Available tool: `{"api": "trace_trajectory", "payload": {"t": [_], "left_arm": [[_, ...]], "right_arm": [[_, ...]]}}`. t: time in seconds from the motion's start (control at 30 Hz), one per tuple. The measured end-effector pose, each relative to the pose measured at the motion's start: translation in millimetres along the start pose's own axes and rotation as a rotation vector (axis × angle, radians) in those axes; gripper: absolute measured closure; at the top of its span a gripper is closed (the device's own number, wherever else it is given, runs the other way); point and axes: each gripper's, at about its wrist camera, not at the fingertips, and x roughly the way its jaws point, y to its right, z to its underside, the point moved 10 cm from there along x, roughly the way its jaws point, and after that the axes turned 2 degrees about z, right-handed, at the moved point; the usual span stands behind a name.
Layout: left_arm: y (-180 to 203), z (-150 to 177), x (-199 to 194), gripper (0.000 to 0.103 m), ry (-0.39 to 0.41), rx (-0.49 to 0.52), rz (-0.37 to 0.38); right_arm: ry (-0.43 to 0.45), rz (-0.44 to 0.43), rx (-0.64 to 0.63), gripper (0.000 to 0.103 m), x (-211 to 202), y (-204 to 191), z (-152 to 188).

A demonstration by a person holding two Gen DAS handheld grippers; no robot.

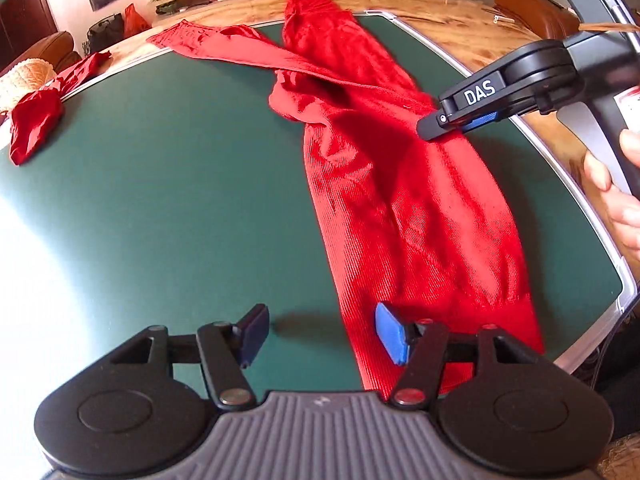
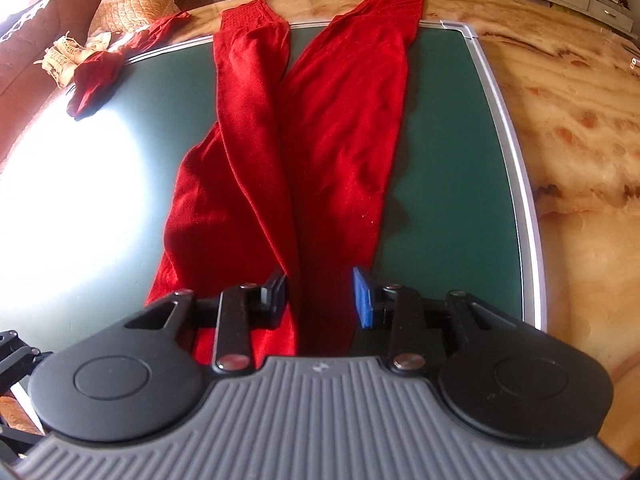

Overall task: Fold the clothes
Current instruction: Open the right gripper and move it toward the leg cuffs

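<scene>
Red trousers [image 2: 320, 128] are spread along the green bench [image 2: 440, 160]; their near end is hidden behind the right tool [image 2: 320, 300]; both it and the left tool [image 1: 320, 332] are held wide

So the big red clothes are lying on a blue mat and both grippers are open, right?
Not quite: the mat is dark green, not blue, as the right wrist view shows. The rest holds: the red clothes lie on it, and the left gripper and right gripper are both open.
</scene>
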Motion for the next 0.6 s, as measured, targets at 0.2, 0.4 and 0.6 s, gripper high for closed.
{"api": "trace_trajectory", "payload": {"t": [0.2,0.4,0.6], "left_arm": [[-3.4,-1.6,5.0,0.038,-0.015,-0.019,0.024],[-1.4,-0.7,6.1,0.039,-0.026,-0.003,0.029],[2.1,1.3,5.6,0.045,-0.041,-0.017,0.032]], "right_arm": [[-0.007,0.042,-0.035,0.062,3.8,3.2,5.4],[-0.028,0.058,-0.056,0.061,4.5,2.0,5.3],[-0.032,0.038,0.002,0.058,1.2,5.0,9.3]]}}
